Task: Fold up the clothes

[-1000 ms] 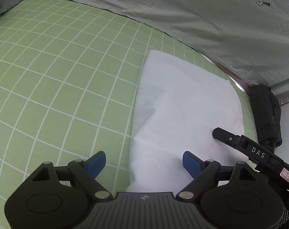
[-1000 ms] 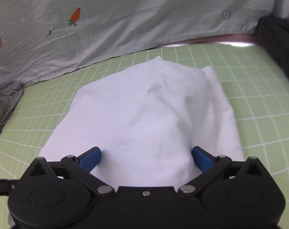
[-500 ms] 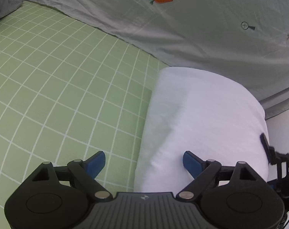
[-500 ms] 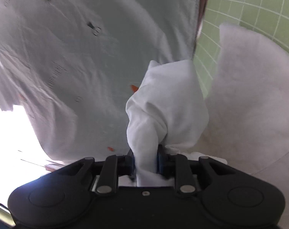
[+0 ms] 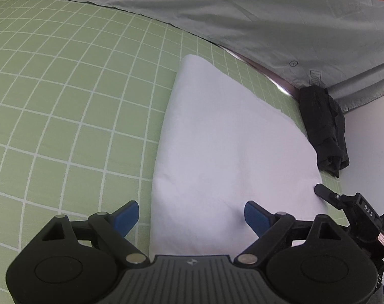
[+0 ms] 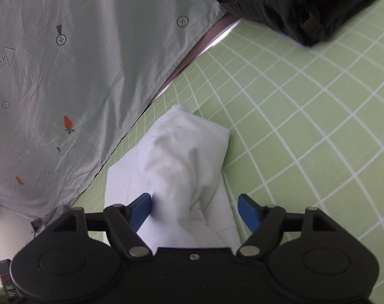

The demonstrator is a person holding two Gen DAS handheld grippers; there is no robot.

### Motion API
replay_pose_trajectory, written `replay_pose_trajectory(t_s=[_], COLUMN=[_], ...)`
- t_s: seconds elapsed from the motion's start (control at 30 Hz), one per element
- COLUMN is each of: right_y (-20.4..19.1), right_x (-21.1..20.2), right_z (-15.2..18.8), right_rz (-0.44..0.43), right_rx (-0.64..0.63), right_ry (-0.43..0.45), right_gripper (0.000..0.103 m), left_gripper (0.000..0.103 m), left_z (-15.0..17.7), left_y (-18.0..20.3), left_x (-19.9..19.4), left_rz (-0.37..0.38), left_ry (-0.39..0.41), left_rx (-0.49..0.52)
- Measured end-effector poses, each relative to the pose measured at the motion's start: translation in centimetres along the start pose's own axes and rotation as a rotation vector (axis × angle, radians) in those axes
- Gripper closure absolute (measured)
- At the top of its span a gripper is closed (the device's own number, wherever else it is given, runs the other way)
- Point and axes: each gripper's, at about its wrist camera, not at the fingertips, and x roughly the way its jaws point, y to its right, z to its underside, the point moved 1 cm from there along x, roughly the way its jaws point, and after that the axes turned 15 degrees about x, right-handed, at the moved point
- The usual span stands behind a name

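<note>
A white folded garment (image 5: 227,152) lies flat on the green checked sheet (image 5: 65,101). My left gripper (image 5: 192,215) is open just above its near left edge, the left pad over the sheet and the right pad over the cloth. In the right wrist view the same white garment (image 6: 181,162) lies bunched between the open jaws of my right gripper (image 6: 194,210); the blue pads stand apart on either side of the cloth. The right gripper's finger (image 5: 326,192) shows at the garment's right edge in the left wrist view.
A folded black garment (image 5: 323,126) lies at the right edge of the bed; it also shows in the right wrist view (image 6: 293,2). A grey carrot-print sheet (image 5: 242,12) hangs along the far side, also in the right wrist view (image 6: 77,63).
My right gripper was shut on the lifted white cloth half a second ago; now its jaws are open and the cloth lies on the bed. The left gripper stayed open.
</note>
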Motion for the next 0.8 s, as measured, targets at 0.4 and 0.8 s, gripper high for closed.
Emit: replay_pose_trajectory(t_s=[0.4, 0.8], right_y=[-0.8, -0.9], right_x=[2.9, -4.9], right_z=[2.2, 2.7], right_rz=[0.062, -0.081], right_rx=[-0.100, -0.015], right_ry=[-0.041, 0.055], right_gripper=[0.004, 0.059], left_gripper=[0.023, 0.088], left_z=[-0.6, -1.7], left_y=[1.0, 10.0], left_x=[3.1, -2.2], left_rz=[0.027, 0.109], left_ry=[-0.050, 0.120], left_rx=[0.000, 0.223])
